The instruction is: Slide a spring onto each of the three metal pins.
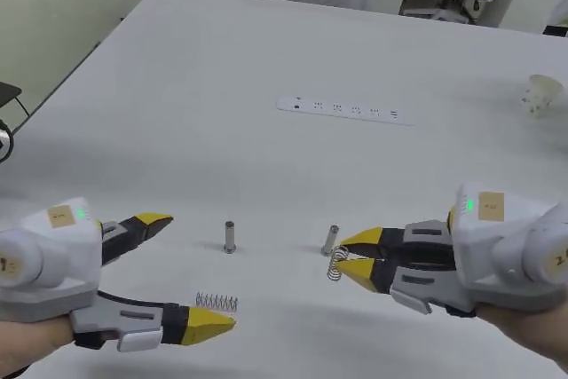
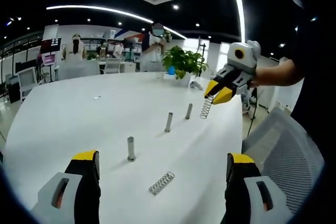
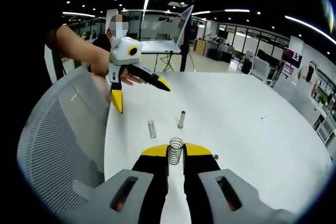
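So we're pinching a spring in the right gripper. The jaws are squeezed nearly together on its upper coils and the rest is hanging below the tips. Its long axis is running close to upright with a slight lean, so it's roughly matching the nearest pin, which is standing straight up just past the tips, almost touching the spring in the head view.

We're guessing that's the target, and this claw is by far the closer one. The spring's lower end is going to have to come over the pin's top, not down beside it.

Further out along the jaws another pin is standing bare, with a loose spring lying flat on the table near it. That one is sitting just ahead of the left gripper, in the gap between its tips. The left claw is spread wide and holding nothing.

The left gripper view is showing a third pin ending the same row. No pin is wearing a spring yet.
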Demonstrator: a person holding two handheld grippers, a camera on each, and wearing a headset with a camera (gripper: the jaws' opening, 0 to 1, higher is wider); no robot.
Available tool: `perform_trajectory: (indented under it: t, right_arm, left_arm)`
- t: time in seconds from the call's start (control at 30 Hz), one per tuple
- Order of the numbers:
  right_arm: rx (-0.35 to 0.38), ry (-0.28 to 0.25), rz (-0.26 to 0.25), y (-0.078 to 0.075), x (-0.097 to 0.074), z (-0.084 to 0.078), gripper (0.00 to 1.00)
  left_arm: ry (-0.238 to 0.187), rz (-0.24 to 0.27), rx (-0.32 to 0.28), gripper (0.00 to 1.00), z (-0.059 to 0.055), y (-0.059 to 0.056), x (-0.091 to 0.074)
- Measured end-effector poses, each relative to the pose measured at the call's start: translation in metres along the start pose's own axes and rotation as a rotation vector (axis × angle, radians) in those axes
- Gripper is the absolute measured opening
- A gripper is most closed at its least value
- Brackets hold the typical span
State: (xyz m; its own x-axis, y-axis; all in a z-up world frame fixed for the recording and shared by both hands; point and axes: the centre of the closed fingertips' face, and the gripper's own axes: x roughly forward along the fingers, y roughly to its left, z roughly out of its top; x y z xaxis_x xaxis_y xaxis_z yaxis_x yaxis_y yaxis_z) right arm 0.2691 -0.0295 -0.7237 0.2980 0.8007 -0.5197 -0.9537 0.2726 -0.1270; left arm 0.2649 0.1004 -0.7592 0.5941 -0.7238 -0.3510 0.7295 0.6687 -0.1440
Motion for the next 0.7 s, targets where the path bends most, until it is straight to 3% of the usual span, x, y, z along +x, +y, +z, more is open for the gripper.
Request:
perform_trajectory:
  t: [0.27, 0.7]
  right_arm:
    - [0.029, 0.010, -0.032, -0.011, -0.001, -0.010, 0.07]
    - [0.083, 0.012, -0.105, -0.046, 0.006, -0.014, 0.07]
  left_arm:
    - [0.000, 0.006, -0.006, 0.98, -0.002, 0.001, -0.002]
    - [-0.002, 0.023, -0.021, 0.98, -0.005, 0.005, -0.006]
